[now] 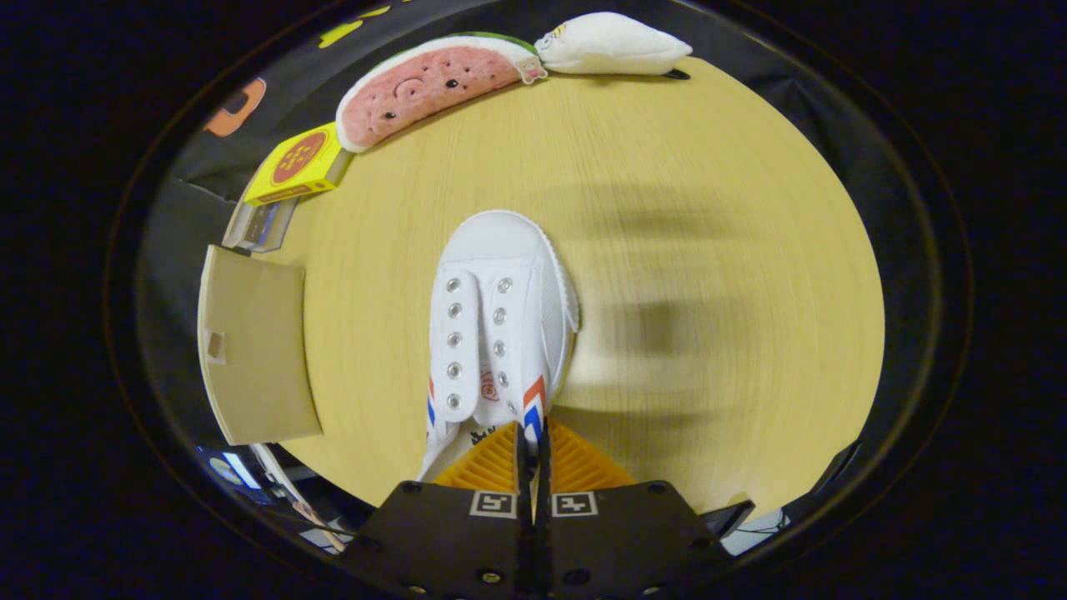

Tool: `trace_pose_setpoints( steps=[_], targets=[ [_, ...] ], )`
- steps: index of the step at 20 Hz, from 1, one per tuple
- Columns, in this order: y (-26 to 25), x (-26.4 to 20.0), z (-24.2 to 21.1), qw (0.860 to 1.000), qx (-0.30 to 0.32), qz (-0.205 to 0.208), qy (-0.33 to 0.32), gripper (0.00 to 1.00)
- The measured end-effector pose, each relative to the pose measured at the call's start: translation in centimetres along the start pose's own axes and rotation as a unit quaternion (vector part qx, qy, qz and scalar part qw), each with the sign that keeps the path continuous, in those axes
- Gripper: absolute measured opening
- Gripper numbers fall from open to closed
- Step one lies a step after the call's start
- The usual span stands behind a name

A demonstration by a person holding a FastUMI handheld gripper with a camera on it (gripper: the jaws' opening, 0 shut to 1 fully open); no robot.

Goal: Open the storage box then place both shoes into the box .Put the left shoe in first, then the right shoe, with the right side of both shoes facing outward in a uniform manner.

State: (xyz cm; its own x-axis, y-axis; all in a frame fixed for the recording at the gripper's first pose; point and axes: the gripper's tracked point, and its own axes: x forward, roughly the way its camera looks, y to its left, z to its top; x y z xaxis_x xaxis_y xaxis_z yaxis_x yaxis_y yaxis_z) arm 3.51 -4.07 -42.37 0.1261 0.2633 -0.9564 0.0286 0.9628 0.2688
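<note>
While the gripper (533, 454) has its two fingers pressed together on the side wall of the white shoe (500, 325) near its heel opening, the shoe stretches straight ahead of them with its toe pointing away, over the wooden table (708, 208). Ahead and to the left of the jaws stands a brown cardboard flap (254, 350), and farther beyond lie a yellow box (298, 162), a watermelon-slice plush (433, 87) and a white plush (613, 46) along the table's far edge, all well apart from the shoe.
</note>
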Motion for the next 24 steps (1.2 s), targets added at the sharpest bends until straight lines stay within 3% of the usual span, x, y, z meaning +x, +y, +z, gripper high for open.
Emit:
trace_pose_setpoints(
  steps=[6,13,19,24],
  targets=[
    [4.0,-4.8,-1.1,0.999,0.010,0.039,-0.029,0.01],
    [14.0,-11.3,-0.6,0.995,-0.025,0.058,-0.071,0.00],
    [23.9,-13.3,-0.3,0.991,-0.069,0.062,-0.093,0.00],
    [31.8,-12.2,-1.2,0.989,-0.096,0.069,-0.089,0.00]
  ],
)
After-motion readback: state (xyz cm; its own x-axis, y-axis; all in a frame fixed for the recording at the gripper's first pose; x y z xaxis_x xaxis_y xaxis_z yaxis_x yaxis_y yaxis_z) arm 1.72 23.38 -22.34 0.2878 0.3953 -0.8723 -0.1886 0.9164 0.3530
